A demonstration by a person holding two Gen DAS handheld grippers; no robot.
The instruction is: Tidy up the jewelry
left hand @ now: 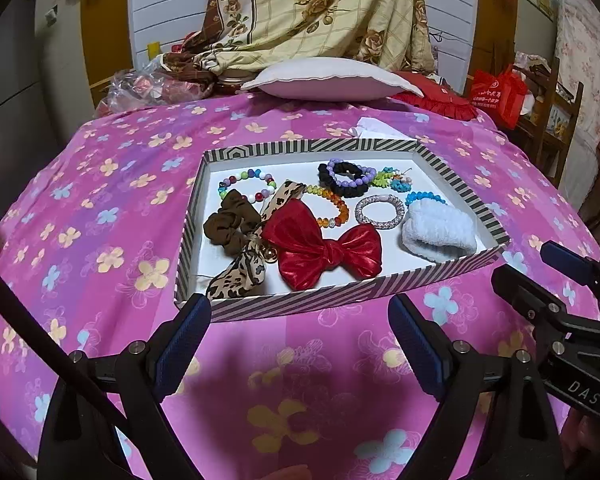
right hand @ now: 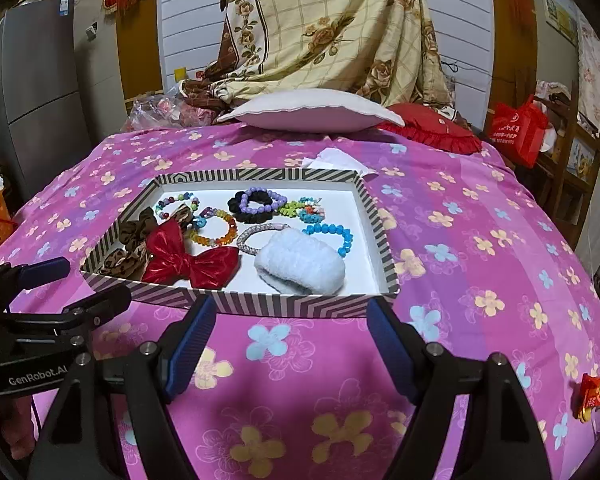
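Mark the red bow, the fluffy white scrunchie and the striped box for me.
red bow [left hand: 327,249]: left wrist view, on its centre knot.
fluffy white scrunchie [right hand: 300,262]: right wrist view, on its fluffy middle.
striped box [right hand: 300,305]: right wrist view, on its near outer wall.

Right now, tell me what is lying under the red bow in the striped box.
The red bow overlaps the leopard-print ribbon, a gold bell and the edge of the orange bead bracelet, all inside the striped box. Anything flat beneath its middle is hidden.
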